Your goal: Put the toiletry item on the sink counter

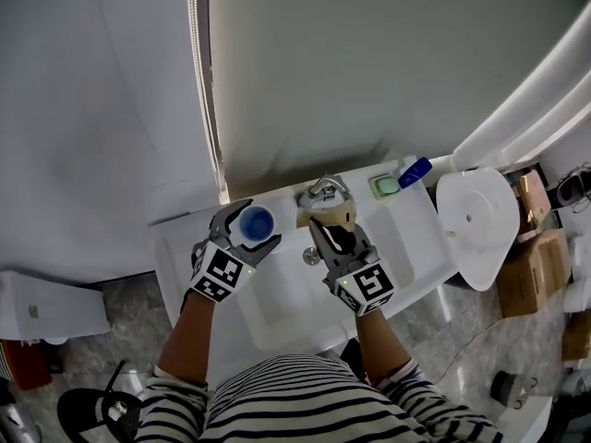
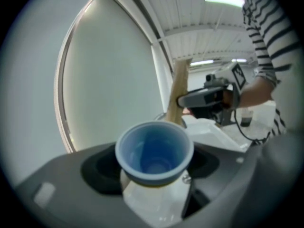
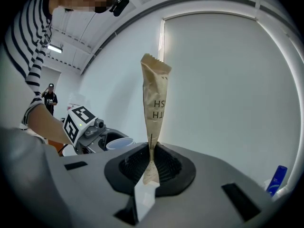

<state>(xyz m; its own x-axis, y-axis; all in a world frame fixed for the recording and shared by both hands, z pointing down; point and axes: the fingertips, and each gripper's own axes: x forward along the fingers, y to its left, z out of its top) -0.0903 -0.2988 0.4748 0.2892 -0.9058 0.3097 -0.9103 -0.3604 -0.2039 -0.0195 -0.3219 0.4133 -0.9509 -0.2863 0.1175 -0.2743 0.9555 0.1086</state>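
Left gripper (image 1: 249,228) clamps the cup (image 1: 257,221) left of the faucet (image 1: 323,189); right gripper (image 1: 323,229) pinches the packet (image 1: 330,213) upright, near it. Lower each level onto counter (image 1: 406,218) beside the faucet, then release.

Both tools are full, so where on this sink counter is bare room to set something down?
Bare: the counter strip left of the basin, and the wider stretch right of the basin, before the soap dish. Crowded: the back ledge, where faucet, soap dish and blue bottle stand.
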